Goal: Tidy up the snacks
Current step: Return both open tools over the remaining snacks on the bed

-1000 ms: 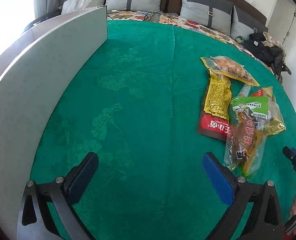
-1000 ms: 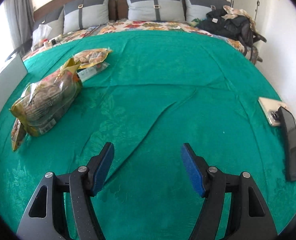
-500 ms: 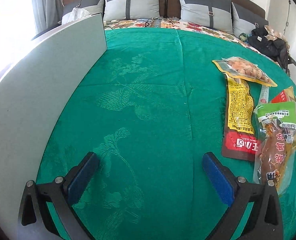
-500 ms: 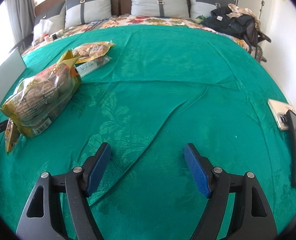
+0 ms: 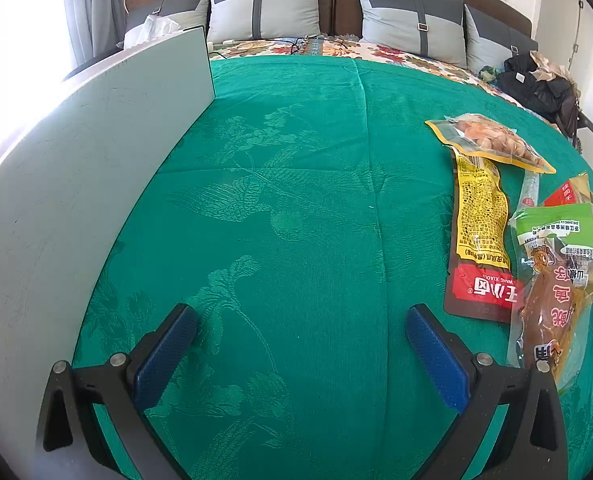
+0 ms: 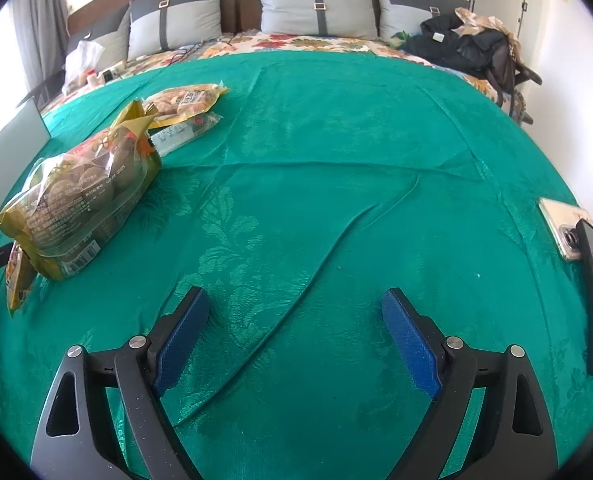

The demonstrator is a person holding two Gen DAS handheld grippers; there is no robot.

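I have the left tongs (image 5: 300, 354) spread wide apart and gripping nothing over the green bedspread (image 5: 296, 200), with a grey board (image 5: 76, 184) standing along the left side. The snacks lie to their right: a yellow-and-red packet (image 5: 481, 240), a green-topped chicken-leg pouch (image 5: 552, 284) just beside it, and a clear nut pouch (image 5: 492, 142) farther off. My right tongs (image 6: 294, 336) are likewise parted and empty, the big bag of round snacks (image 6: 80, 196) far left of them, two phones (image 6: 584, 256) at the right.
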